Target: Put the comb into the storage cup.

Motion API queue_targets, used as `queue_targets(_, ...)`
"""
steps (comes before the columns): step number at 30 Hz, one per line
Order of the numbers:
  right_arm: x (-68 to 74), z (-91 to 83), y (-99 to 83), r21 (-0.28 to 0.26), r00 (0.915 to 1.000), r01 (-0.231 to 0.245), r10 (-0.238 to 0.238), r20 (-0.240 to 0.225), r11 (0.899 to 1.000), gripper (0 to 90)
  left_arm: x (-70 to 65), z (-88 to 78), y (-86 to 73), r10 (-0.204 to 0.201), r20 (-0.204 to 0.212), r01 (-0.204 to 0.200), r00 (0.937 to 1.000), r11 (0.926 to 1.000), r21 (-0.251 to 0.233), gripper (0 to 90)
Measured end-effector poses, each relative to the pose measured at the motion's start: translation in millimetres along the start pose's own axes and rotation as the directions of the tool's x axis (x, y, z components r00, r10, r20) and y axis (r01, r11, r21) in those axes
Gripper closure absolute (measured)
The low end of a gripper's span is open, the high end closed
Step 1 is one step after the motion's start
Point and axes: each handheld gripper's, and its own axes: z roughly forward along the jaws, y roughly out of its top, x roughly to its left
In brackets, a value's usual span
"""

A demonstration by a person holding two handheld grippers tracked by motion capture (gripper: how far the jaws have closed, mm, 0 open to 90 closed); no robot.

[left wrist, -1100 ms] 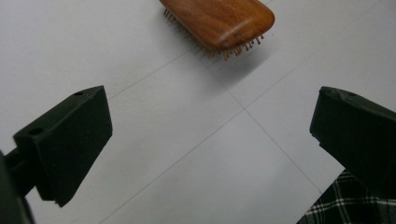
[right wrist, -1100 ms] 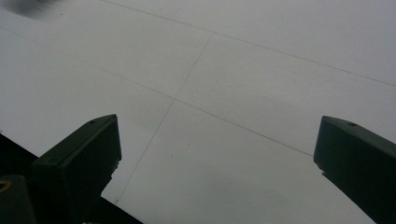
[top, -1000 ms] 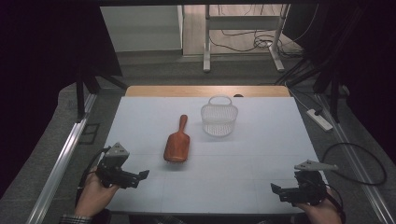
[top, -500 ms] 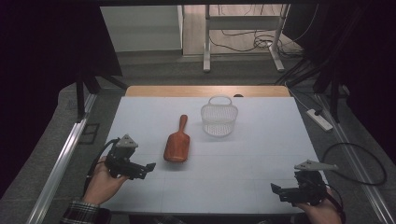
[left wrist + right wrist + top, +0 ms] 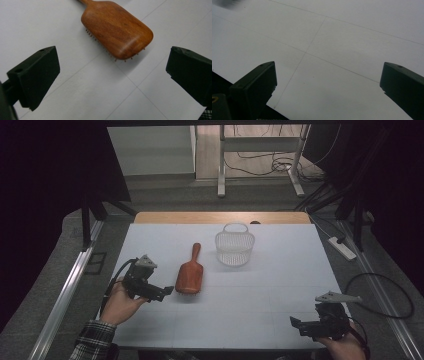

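Observation:
A brown wooden hairbrush [image 5: 189,275] lies bristles down on the white table [image 5: 260,290], its handle pointing away from me. My left gripper [image 5: 162,293] is open just left of the brush head, jaws pointing at it. In the left gripper view the brush head [image 5: 117,27] lies ahead of the two spread jaws, with my left gripper [image 5: 112,80] holding nothing. A white wire basket [image 5: 234,247] stands upright behind the brush, to its right. My right gripper [image 5: 300,324] rests open near the table's front right corner, and bare table lies between the jaws of my right gripper [image 5: 328,86].
A wooden strip [image 5: 220,217] borders the table's far edge. Beyond it stand metal table legs [image 5: 220,165] and floor cables [image 5: 280,167]. A power strip [image 5: 342,247] lies on the floor at the right. An aluminium rail [image 5: 65,295] runs along the left.
My left gripper has moved forward and to the right, closing in on the brush head. The right gripper has stayed where it was.

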Motion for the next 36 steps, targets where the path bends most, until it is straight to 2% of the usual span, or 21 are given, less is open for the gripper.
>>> queue_targets(4,0.0,0.0,0.0,0.001,1.0,0.001,-0.001,-0.001,1.0,1.3,3.5,6.2,7.6,-0.002,0.013,0.002,0.9999,1.0,0.001,0.0)
queue_targets(14,-0.2,0.4,0.1,0.005,1.0,0.0,0.0,-0.005,1.0,1.4,9.8,24.4,28.5,0.025,0.03,-0.026,0.9992,0.9994,0.023,0.0)
queue_targets(27,-0.6,0.5,0.0,0.005,1.0,0.001,-0.001,-0.009,1.0,1.5,15.4,48.1,53.4,0.038,0.037,-0.039,0.9986,0.9986,0.037,0.0)
queue_targets(36,-0.6,0.6,0.0,0.007,0.9999,0.001,0.0,-0.011,1.0,1.7,20.6,60.6,70.2,0.069,0.034,-0.071,0.997,0.9958,0.057,0.0)
